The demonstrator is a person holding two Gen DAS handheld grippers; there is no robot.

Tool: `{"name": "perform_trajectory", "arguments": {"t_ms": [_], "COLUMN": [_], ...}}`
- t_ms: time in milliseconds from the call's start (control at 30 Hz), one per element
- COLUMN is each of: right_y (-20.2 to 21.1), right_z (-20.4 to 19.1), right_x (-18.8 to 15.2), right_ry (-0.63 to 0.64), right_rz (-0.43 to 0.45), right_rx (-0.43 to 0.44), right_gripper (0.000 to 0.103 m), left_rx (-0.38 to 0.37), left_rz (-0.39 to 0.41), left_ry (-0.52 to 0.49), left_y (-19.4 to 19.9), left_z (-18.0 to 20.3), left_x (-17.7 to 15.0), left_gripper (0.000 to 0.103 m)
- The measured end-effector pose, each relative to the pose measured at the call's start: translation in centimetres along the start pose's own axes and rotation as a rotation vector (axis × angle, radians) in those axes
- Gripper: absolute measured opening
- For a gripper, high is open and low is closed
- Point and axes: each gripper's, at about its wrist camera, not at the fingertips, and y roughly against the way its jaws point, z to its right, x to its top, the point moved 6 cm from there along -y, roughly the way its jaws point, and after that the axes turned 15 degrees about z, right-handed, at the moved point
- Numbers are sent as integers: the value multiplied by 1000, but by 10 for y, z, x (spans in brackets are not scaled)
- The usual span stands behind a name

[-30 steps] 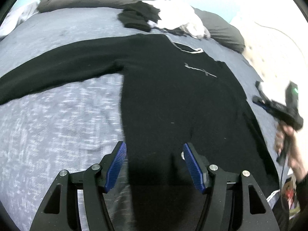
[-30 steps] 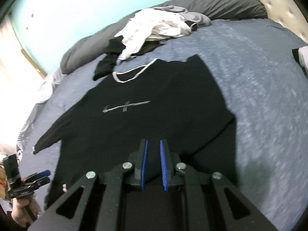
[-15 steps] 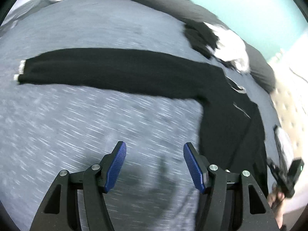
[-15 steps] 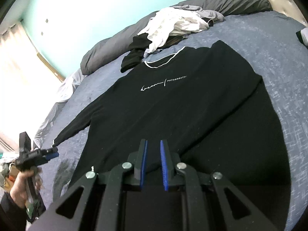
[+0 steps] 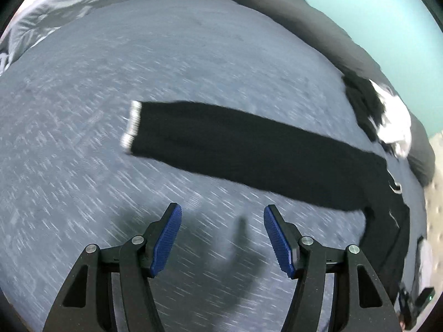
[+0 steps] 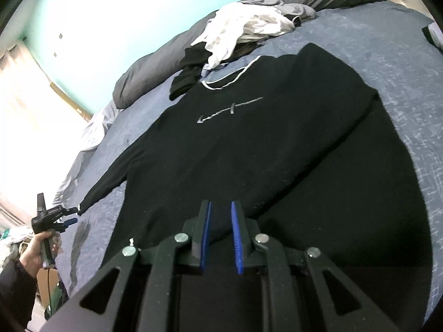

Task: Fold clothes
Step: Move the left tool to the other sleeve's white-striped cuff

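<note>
A black long-sleeved top (image 6: 249,149) with a white neck trim and a small chest logo lies flat on the blue-grey bed. One sleeve is folded across its body on the right side. The other sleeve (image 5: 249,152) stretches out flat, ending in a white cuff (image 5: 132,127). My left gripper (image 5: 221,238) is open and empty above the bedcover, short of that sleeve. It also shows in the right wrist view (image 6: 66,215), close to the cuff. My right gripper (image 6: 220,238) hovers over the top's lower hem, jaws nearly closed with a narrow gap, holding nothing.
A heap of white and black clothes (image 6: 243,27) lies beyond the collar, also seen in the left wrist view (image 5: 387,116). Dark grey pillows (image 6: 155,69) line the head of the bed. A tufted headboard (image 5: 434,207) is at the right. The bedcover (image 5: 138,55) spreads left.
My left gripper has swung left from over the top's body to the outstretched sleeve and its cuff. My right gripper stays over the hem, little changed.
</note>
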Motion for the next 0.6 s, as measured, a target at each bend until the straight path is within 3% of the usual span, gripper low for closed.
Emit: {"name": "perform_trajectory", "arguments": {"t_ms": [167, 600], "right_y": [-2, -6], "right_z": [-9, -2], "right_x": [-1, -4], "right_ry": [34, 32], "right_rz": [1, -11], "right_rx": [10, -3], "right_gripper": [22, 23], "left_rx": [32, 106], "left_rz": [25, 45], "left_ry": [23, 136], "left_y": [-5, -34], "left_z": [-23, -60], "left_x": [16, 37], "left_gripper": [66, 66]}}
